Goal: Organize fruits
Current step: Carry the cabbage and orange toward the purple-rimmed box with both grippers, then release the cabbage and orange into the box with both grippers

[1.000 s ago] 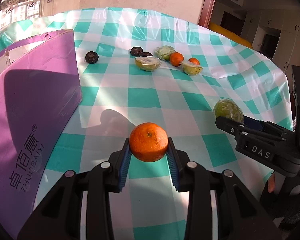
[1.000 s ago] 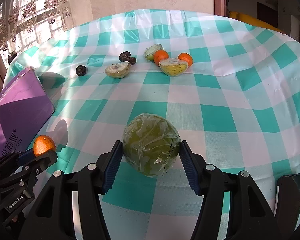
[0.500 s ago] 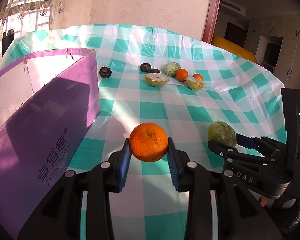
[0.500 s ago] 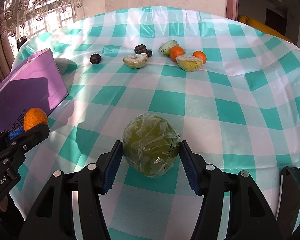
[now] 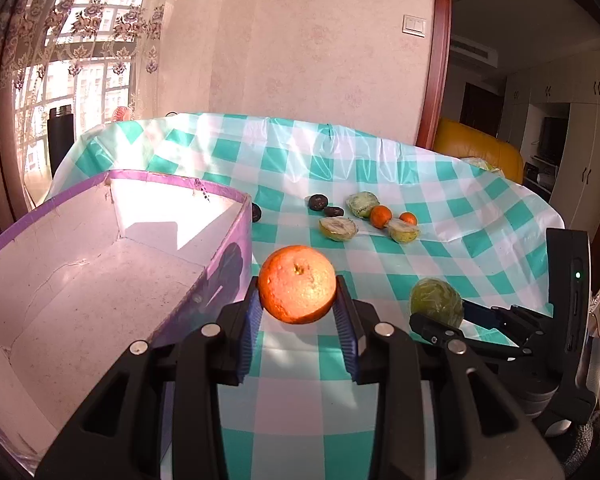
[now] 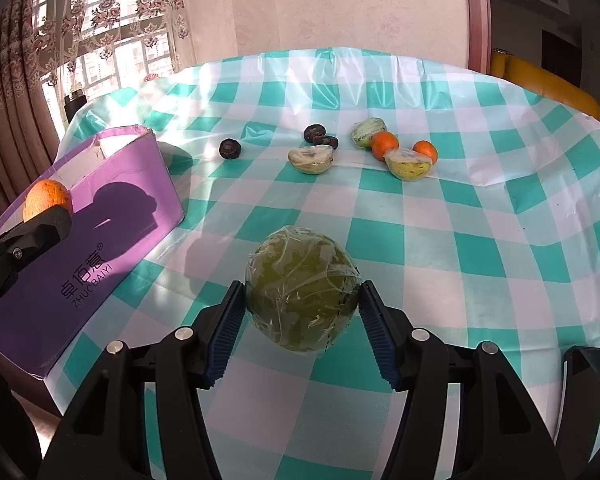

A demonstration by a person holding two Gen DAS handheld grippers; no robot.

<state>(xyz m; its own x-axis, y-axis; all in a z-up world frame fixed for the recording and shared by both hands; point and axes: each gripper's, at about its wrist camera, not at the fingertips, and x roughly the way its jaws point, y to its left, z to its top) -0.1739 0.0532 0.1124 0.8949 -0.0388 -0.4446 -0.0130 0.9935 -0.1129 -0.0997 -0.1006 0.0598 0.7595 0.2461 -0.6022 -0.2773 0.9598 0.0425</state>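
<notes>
Sunlit teal-checked tablecloth (image 6: 380,240) carries the loose fruit, with a purple cardboard box (image 5: 100,280) at its left edge. Left gripper (image 5: 298,312) is clamped on an orange (image 5: 297,284) held just beside the box wall; right gripper (image 6: 302,320) pinches a plastic-wrapped green fruit (image 6: 302,292) above the cloth. Slippery film could let that fruit slide out, and the orange might clip the box rim. Glare hides what kind the far wrapped halves (image 6: 311,160) are.

Bench cover (image 6: 480,216): glossy checked plastic sheet, creased. Box (image 5: 80,280): matt cardboard, purple outside, white inside. Orange (image 5: 297,284): dimpled peel. Green fruit (image 6: 302,292): wrapped in shiny cling film. Tongs' pads (image 6: 224,334): ribbed blue.
</notes>
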